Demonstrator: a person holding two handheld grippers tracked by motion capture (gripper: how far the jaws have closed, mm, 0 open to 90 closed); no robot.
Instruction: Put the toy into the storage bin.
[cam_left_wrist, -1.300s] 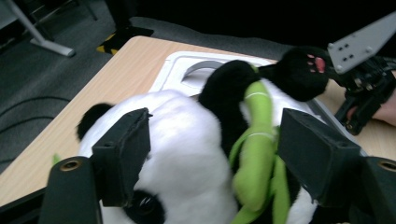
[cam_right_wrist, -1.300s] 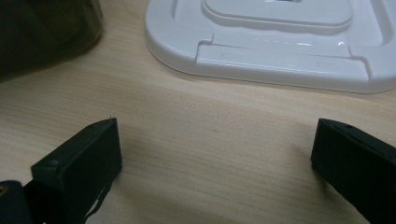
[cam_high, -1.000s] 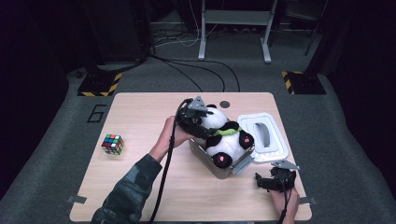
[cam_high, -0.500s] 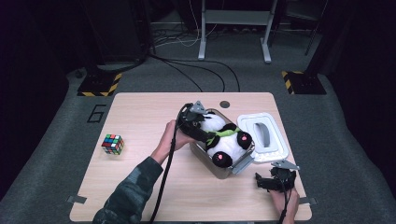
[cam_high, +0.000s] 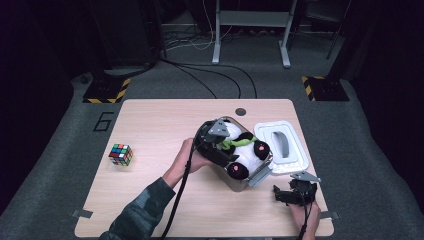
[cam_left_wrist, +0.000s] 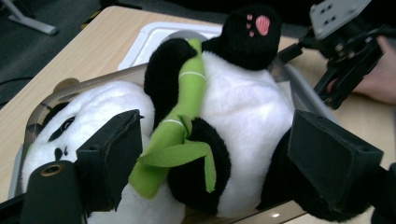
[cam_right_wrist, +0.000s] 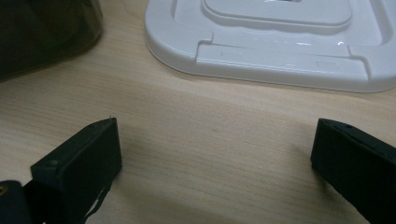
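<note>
1. Dark room, grey carpet, cables and stands at the back; light wood surface (cam_high: 150, 210) in the middle carries everything.
2. Left tool (cam_left_wrist: 219, 163) is over the panda plush (cam_left_wrist: 243, 121), jaws spread wide, one on each side of the belly. Jaws have just been opening a little. Pads look clear of the fur, so I read it as released, not gripping.
3. Plush lies on its back inside the clear box (cam_high: 250, 177), head to one end, pink-soled feet up at the other, green bamboo stalk (cam_left_wrist: 180, 126) across its chest. It fills the box and bulges above the rim, which likely explains the hand hovering there: pushing or settling it down.
4. Right tool (cam_high: 295, 192) sits low near the front right corner of the surface, jaws wide apart, nothing between them but bare wood. Parked, probably waiting its turn.
5. White lid (cam_high: 282, 147) lies flat just beside the box on its right, close to the right tool. My guess is that placement is deliberate, so the right hand can pick it up next.
6. Rubik's cube (cam_high: 121, 154) is well apart on the left, not involved.
</note>
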